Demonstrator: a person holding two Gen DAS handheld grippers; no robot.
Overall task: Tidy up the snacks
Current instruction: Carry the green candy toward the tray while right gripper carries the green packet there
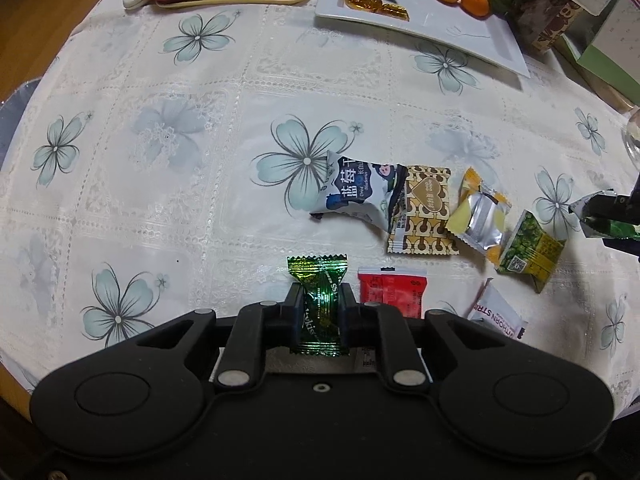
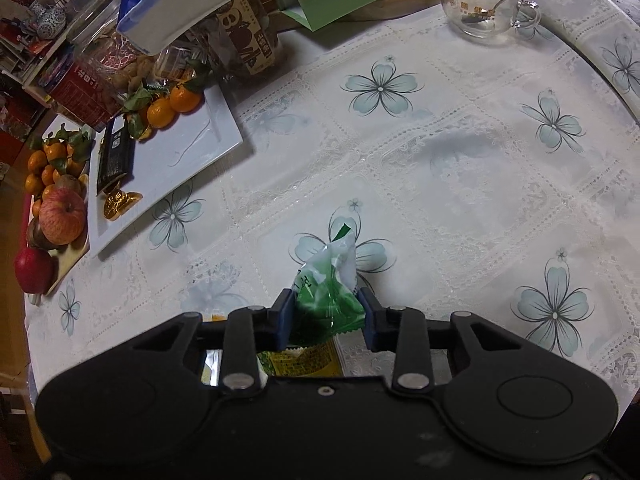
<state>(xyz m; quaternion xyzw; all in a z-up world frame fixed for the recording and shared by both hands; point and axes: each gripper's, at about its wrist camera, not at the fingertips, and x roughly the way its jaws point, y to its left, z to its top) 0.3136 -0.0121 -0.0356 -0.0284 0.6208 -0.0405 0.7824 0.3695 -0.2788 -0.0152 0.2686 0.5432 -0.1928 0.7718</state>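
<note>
Both tongs are loaded: the left tongs [image 1: 319, 312] are pinched almost fully shut on a dark green foil candy [image 1: 320, 304], and the right tongs [image 2: 325, 316] stand narrowly apart, clamped across a crumpled green-and-white packet [image 2: 330, 284], both held above the tabletop [image 2: 460, 184]. The wrappers are slick and gripped at the body, so either could slide or twist free if swung quickly, most likely dropping among the loose packets beside the blueberry pouch [image 1: 356, 192]. The white rectangular tray [image 2: 188, 148], beyond that pouch, looks the likely destination; it holds mandarins [image 2: 172, 106], a black packet [image 2: 115, 154] and gold foil coins [image 2: 120, 202], with bare space nearer the pouch. Overshooting could nudge the mandarins. Farther off, a glass cup [image 2: 486, 4] holds a spoon.
</note>
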